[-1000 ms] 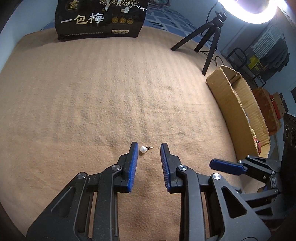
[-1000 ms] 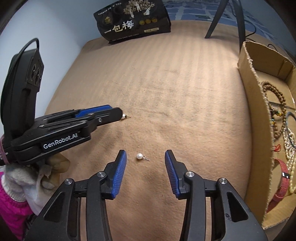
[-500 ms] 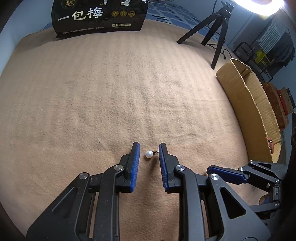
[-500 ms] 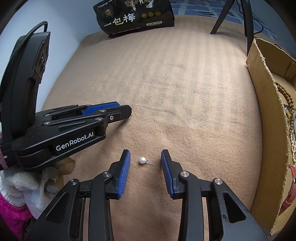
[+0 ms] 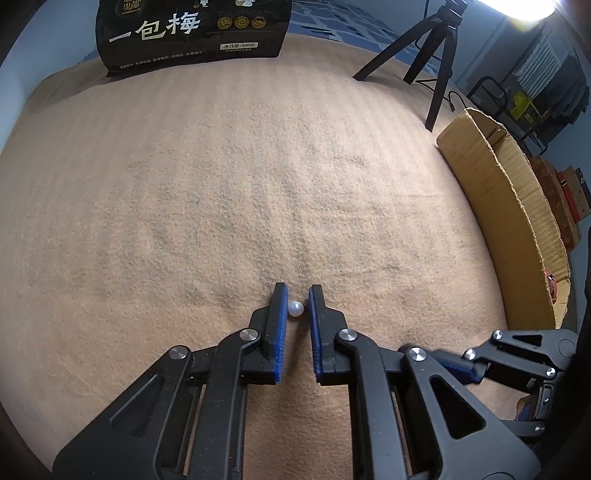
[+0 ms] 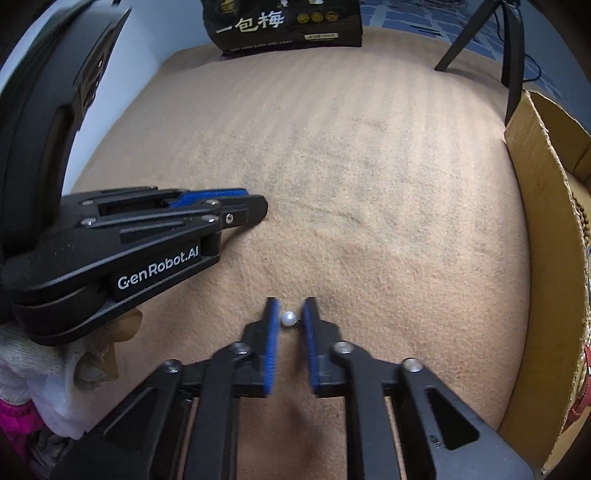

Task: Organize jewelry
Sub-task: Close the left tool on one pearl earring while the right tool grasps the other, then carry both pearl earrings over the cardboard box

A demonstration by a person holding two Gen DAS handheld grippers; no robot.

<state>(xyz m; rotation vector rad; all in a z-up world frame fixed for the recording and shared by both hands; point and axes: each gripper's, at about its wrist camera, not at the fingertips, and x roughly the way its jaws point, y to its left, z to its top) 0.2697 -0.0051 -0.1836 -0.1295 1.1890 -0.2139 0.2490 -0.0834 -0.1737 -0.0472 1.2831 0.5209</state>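
Between each gripper's closing pads [image 5: 281,314] sits a pearl earring [image 5: 296,308], its post hidden.

Tan ribbed blanket [image 5: 229,206] covers the surface. Black printed bag [image 5: 192,33] stands at its far edge. Tripod [image 5: 432,55] and bright lamp [image 5: 524,7] at far right; pale blue wall [image 6: 147,44] at left.
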